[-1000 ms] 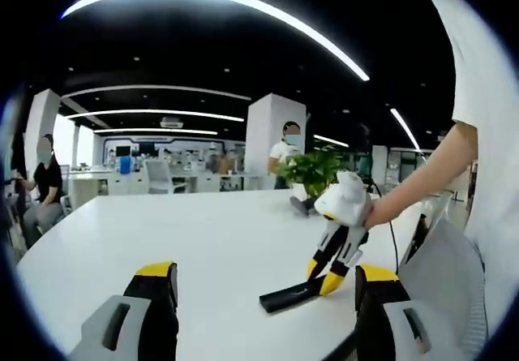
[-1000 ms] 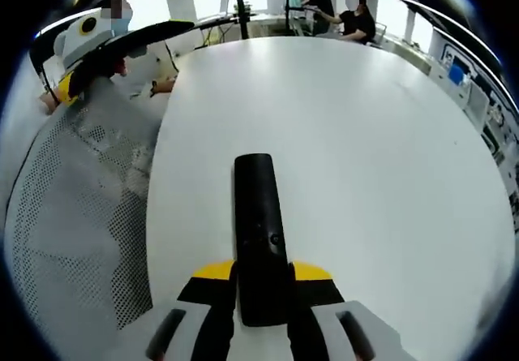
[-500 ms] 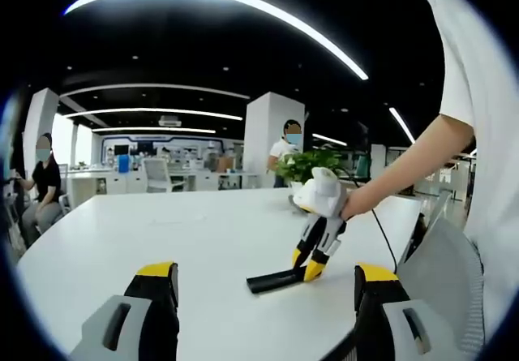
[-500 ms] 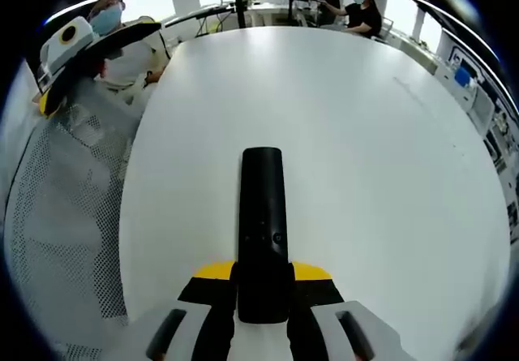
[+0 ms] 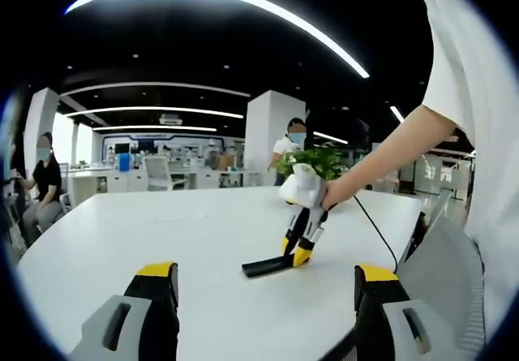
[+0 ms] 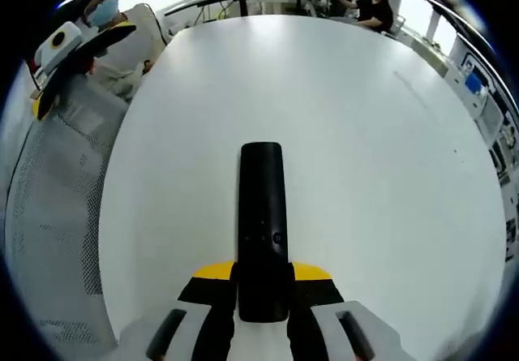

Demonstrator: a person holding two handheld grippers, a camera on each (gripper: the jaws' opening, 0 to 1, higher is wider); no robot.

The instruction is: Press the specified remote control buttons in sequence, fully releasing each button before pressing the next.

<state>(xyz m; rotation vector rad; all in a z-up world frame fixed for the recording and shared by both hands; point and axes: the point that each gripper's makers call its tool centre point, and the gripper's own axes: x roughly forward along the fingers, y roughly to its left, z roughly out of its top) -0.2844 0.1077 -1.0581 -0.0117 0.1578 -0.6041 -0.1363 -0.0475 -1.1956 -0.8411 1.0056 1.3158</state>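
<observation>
The right tongs [image 6: 262, 284] are clenched on the remote [image 6: 262, 215], low center of the right gripper view, its far end reaching out over the white counter [image 6: 365, 134]. In the left gripper view those same tongs [image 5: 298, 251] hold the remote [image 5: 268, 264] right of center, apparently at the counter [image 5: 162, 231]. The left tongs [image 5: 259, 312] hang released at the bottom, gripping nothing. No button is being pressed yet, I'd say; next, the left tongs must close in and push 1 button.
</observation>
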